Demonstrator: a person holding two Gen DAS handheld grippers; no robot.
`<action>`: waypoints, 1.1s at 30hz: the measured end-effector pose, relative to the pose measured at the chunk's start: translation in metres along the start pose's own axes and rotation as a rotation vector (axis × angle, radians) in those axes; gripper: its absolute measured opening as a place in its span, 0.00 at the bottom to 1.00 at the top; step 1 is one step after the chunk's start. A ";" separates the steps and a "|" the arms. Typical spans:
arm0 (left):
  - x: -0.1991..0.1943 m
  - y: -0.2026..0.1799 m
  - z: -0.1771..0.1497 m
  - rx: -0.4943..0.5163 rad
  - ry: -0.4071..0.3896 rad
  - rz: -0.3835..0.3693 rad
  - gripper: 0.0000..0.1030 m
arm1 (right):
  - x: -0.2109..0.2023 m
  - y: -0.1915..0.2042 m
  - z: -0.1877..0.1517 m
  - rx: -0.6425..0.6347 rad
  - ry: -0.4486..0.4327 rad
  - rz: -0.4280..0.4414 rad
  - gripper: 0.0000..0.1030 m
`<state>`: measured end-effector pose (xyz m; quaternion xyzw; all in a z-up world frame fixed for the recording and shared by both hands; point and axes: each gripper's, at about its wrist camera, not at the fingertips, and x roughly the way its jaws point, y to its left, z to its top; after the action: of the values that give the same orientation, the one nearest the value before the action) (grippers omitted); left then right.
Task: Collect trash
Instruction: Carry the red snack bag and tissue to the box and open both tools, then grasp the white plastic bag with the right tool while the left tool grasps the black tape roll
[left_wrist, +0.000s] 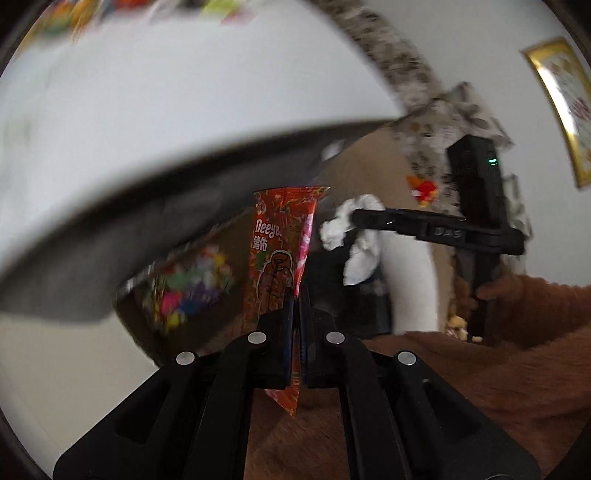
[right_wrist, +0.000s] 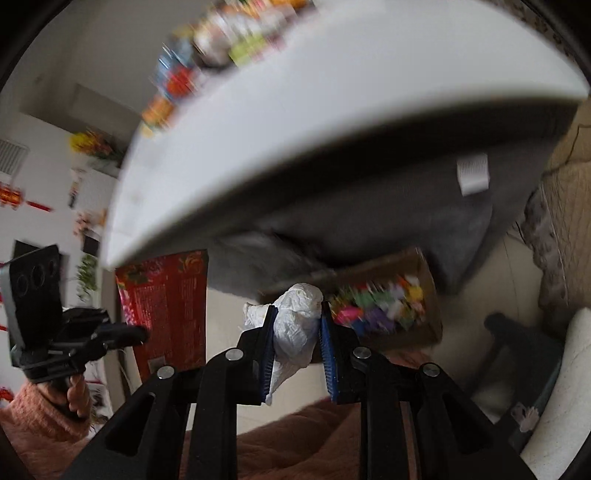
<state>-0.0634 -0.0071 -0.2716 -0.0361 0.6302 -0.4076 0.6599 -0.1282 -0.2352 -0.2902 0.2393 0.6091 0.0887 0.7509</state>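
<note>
Your left tool (left_wrist: 295, 332) is pinching the thin, slippery orange wrapper (left_wrist: 277, 254) by its lower edge; your right tool (right_wrist: 297, 347) is squeezing the soft, light crumpled tissue (right_wrist: 295, 325). Only the right view is showing the cardboard box (right_wrist: 424, 332) of colourful scraps clearly below the white surface (right_wrist: 332, 110).
</note>
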 end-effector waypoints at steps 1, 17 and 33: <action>0.017 0.015 -0.007 -0.059 0.012 -0.011 0.02 | 0.016 -0.006 -0.001 0.007 0.020 -0.013 0.23; 0.209 0.171 -0.070 -0.467 0.191 0.449 0.70 | 0.226 -0.120 -0.024 0.096 0.222 -0.345 0.73; 0.036 0.042 -0.053 -0.226 0.072 0.372 0.83 | -0.014 0.040 0.037 -0.225 -0.065 -0.061 0.87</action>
<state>-0.0924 0.0246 -0.3347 0.0217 0.6910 -0.2067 0.6924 -0.0893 -0.2153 -0.2539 0.1374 0.5777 0.1259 0.7947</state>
